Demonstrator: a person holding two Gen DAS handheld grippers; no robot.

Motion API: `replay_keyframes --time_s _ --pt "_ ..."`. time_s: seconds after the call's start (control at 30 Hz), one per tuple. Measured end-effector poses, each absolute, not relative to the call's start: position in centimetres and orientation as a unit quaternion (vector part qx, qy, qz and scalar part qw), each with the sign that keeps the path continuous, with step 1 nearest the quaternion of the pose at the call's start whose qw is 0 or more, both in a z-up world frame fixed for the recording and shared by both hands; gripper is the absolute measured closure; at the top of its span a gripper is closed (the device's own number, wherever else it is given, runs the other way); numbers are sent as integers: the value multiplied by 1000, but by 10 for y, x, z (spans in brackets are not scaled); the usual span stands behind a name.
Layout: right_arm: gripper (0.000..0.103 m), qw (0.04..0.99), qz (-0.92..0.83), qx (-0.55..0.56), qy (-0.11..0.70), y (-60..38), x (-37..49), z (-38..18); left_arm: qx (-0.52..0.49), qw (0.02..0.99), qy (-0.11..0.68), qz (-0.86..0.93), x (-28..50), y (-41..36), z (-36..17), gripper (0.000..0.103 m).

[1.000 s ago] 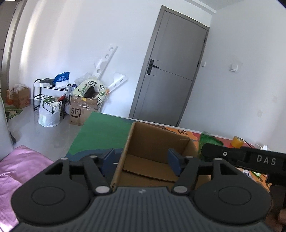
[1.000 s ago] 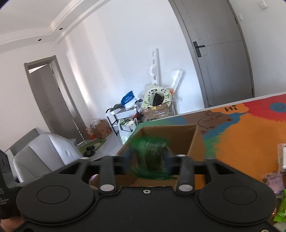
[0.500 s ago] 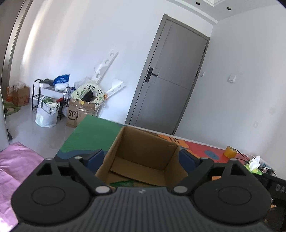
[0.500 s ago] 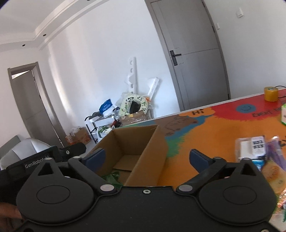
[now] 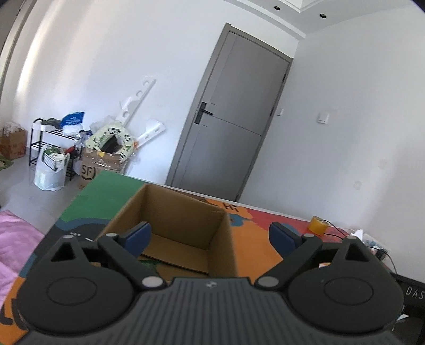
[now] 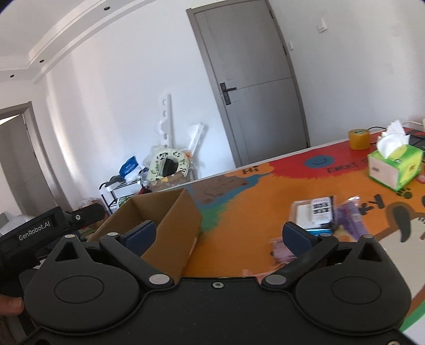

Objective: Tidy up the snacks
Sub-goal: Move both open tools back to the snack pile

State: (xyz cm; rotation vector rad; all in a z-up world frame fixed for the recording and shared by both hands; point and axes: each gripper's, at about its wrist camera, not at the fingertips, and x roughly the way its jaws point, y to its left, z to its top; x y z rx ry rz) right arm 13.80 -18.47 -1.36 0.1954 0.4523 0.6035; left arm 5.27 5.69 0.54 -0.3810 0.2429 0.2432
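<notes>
Brightness: my room is bright with daylight in both views.
Light source: it falls from my left; a pale band glows on the white wall [image 5: 87, 79] there, fading toward the grey door [image 5: 233, 116].
Ceiling: the recessed spotlights [image 5: 277, 8] look dark.
Shadows: soft; the cardboard box [image 5: 183, 228] is dim inside.
Glare: a mild sheen on the floor [image 5: 24, 185].
Blur: the snack packets [image 6: 318, 223] in my right view are smeared, and the box's near edge is soft.
Distortion: the fisheye bows the door frame and the ceiling cornice [image 6: 87, 34]; the corners darken.
</notes>
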Motion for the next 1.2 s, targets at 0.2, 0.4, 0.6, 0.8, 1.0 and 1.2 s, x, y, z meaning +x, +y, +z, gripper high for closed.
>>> replay_keyframes --time_s 0.2,0.4,0.6,0.8,1.0,1.2 --pt "0 929 278 101 223 -206 137 -14 -163 972 134 106 58 42 6 8" --pt "0 931 264 99 234 -224 136 -19 -146 974 153 87 65 25 4 8" --pt "0 933 250 96 239 -242 133 -24 -139 975 166 55 69 11 -1 8" --pt "0 935 237 96 245 -259 131 -31 -133 974 182 30 72 -4 -6 8" --pt "6 936 221 101 253 -274 135 -38 -126 974 189 16 76 -14 -10 8" --pt "17 932 211 106 274 -283 141 -53 -119 973 198 -3 85 -26 -16 10"
